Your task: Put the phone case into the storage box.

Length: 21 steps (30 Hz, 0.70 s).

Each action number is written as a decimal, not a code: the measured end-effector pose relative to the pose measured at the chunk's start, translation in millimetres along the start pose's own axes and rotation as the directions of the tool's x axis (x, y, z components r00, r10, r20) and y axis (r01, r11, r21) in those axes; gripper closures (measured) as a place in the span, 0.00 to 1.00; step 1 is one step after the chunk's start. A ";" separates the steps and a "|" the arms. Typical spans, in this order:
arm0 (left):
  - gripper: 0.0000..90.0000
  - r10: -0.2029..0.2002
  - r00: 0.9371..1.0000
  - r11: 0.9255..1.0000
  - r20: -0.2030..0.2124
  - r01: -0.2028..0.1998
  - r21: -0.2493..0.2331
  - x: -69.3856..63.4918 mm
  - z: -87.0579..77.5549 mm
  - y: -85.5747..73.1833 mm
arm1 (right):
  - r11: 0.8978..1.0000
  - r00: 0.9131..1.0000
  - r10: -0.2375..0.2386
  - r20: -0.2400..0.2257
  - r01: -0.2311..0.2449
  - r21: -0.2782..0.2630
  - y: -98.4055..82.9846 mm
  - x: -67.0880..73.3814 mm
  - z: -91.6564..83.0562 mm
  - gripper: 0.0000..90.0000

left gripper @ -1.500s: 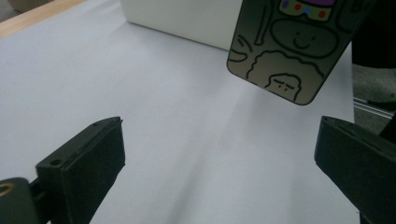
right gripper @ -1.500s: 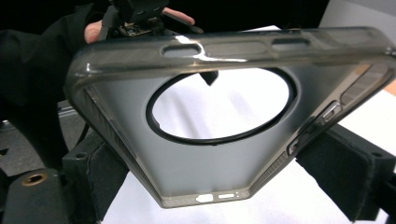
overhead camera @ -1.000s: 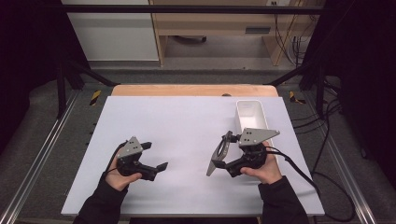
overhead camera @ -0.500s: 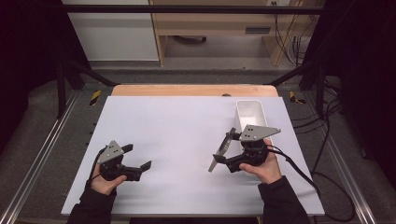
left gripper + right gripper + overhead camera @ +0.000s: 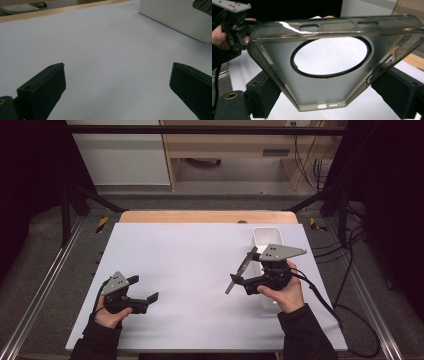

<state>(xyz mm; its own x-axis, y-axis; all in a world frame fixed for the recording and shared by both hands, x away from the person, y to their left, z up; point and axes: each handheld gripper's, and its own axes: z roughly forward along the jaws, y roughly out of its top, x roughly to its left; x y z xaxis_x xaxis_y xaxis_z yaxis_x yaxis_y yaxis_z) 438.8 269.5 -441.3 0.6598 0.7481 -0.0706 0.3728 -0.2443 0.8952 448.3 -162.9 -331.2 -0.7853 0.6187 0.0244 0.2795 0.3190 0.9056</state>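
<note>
Table point(image 5: 200, 250): a white sheet covers the top, with a strip of bare wood along the far edge; the whole middle span between the two grippers lies open, and the near-left and far-left parts of the sheet are bare too.
Table edges: metal rails run along the left and right sides; the sheet's near edge sits just ahead of the person's sleeves.
White bin point(image 5: 267, 239): a narrow, long tray stands at the right side of the sheet, near the right edge, its long axis running away from the person; its near end is hidden behind the right gripper. In the left gripper view its pale side wall point(image 5: 175, 17) shows at the far right.
Right gripper point(image 5: 247, 279): held over the sheet just left of the bin, jaws pointing toward the table's middle and clamped on the phone case, one pad on each long side.
Phone case point(image 5: 332, 72): clear and smoky, with a big round camera cutout; it is lifted off the sheet, tilted, and seen edge-on from above point(image 5: 241, 270), likely clear of the bin's rim, though the high view is too coarse to be sure.
Left gripper point(image 5: 142, 292): low over the near-left part of the sheet, well apart from the case; its jaws stand wide apart with only bare sheet between them.
</note>
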 end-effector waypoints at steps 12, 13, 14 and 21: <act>0.00 0.001 1.000 1.000 -0.002 -0.001 0.006 0.1 1.7 -2.4 | 1.000 0.998 0.012 0.069 -0.011 -0.019 19.0 -3.5 -7.9 0.13; 0.00 0.001 1.000 1.000 -0.001 -0.001 0.006 0.1 1.8 -2.5 | 1.000 0.997 0.013 0.073 -0.011 -0.022 20.0 -4.1 -8.3 0.13; 0.00 0.001 1.000 1.000 -0.001 -0.001 0.007 0.0 1.9 -2.7 | 1.000 0.996 0.017 0.083 -0.015 -0.023 21.0 -4.8 -8.6 0.13; 0.00 0.004 1.000 1.000 0.002 -0.004 0.014 -0.4 3.0 -3.4 | 0.999 0.989 0.041 0.145 -0.039 -0.018 26.8 -11.9 -9.4 0.14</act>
<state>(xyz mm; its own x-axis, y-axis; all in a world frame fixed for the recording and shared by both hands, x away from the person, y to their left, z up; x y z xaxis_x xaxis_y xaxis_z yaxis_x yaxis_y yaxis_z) 439.3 268.1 -445.7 0.6626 0.7460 -0.0674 0.3788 -0.2561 0.8893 459.9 -168.5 -303.2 -0.6851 0.7284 -0.0001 0.2996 0.2819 0.9115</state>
